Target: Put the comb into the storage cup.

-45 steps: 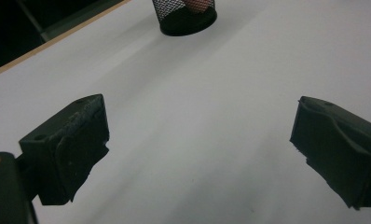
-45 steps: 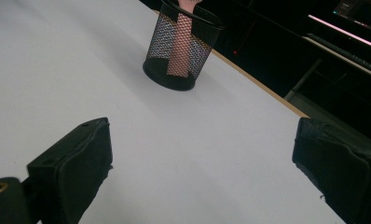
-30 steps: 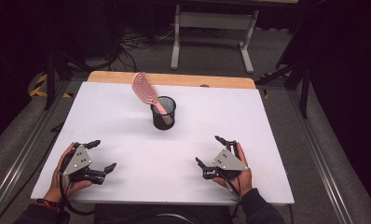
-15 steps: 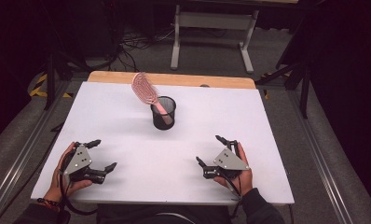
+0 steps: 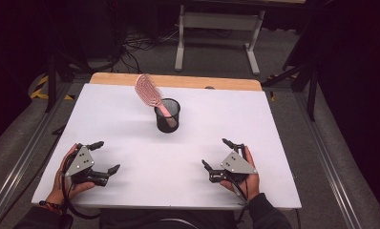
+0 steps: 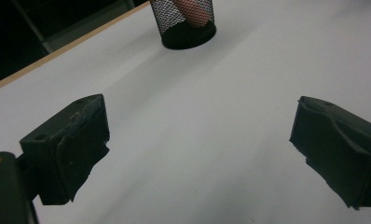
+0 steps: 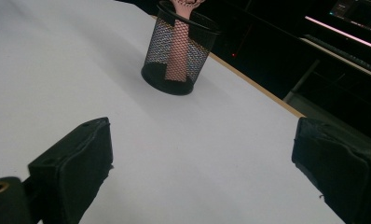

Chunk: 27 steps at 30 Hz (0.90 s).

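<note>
A black mesh cup stands upright near the middle of the white table, and a pink hairbrush leans out of it to the far left, handle down inside. The cup shows at the top of the left gripper view and farther up the table in the right gripper view. My left gripper rests open at the near left, nothing between its jaws. My right gripper rests open at the near right, also holding nothing. Both point toward the cup, well short of it.
A wooden strip runs along the table's far edge. Beyond it are a white metal stand and cables on the floor. Metal rails flank the table on both sides.
</note>
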Each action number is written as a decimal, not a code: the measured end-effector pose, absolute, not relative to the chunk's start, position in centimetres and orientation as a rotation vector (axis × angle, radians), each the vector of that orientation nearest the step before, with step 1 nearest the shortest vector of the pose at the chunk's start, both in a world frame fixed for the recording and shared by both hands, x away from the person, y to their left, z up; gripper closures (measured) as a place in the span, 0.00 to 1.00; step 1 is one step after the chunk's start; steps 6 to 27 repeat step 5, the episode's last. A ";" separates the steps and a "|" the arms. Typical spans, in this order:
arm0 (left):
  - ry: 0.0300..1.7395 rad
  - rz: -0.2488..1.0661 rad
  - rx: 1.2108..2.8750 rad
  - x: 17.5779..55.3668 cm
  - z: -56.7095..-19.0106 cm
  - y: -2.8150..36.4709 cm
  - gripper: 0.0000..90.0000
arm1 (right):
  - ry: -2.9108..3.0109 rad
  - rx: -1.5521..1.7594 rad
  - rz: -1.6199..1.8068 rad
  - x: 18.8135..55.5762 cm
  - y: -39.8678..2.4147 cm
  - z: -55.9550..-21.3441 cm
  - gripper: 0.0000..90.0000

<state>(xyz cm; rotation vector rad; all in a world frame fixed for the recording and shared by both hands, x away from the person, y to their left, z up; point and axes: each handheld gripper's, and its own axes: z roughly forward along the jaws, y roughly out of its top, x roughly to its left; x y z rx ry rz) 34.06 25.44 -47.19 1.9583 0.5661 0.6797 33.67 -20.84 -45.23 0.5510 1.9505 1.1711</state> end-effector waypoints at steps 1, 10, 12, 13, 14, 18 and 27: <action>0.563 0.683 1.958 34.0 -47.1 25.4 0.06 | 1.951 0.547 1.168 33.6 -20.8 -45.2 0.06; 0.560 0.687 1.953 33.9 -47.0 25.3 0.06 | 1.947 0.547 1.174 33.6 -20.8 -45.2 0.06; 0.560 0.687 1.953 33.9 -47.0 25.3 0.06 | 1.947 0.547 1.174 33.6 -20.8 -45.2 0.06; 0.560 0.687 1.953 33.9 -47.0 25.3 0.06 | 1.947 0.547 1.174 33.6 -20.8 -45.2 0.06; 0.560 0.687 1.953 33.9 -47.0 25.3 0.06 | 1.947 0.547 1.174 33.6 -20.8 -45.2 0.06; 0.560 0.687 1.953 33.9 -47.0 25.3 0.06 | 1.947 0.547 1.174 33.6 -20.8 -45.2 0.06; 0.560 0.687 1.953 33.9 -47.0 25.3 0.06 | 1.947 0.547 1.174 33.6 -20.8 -45.2 0.06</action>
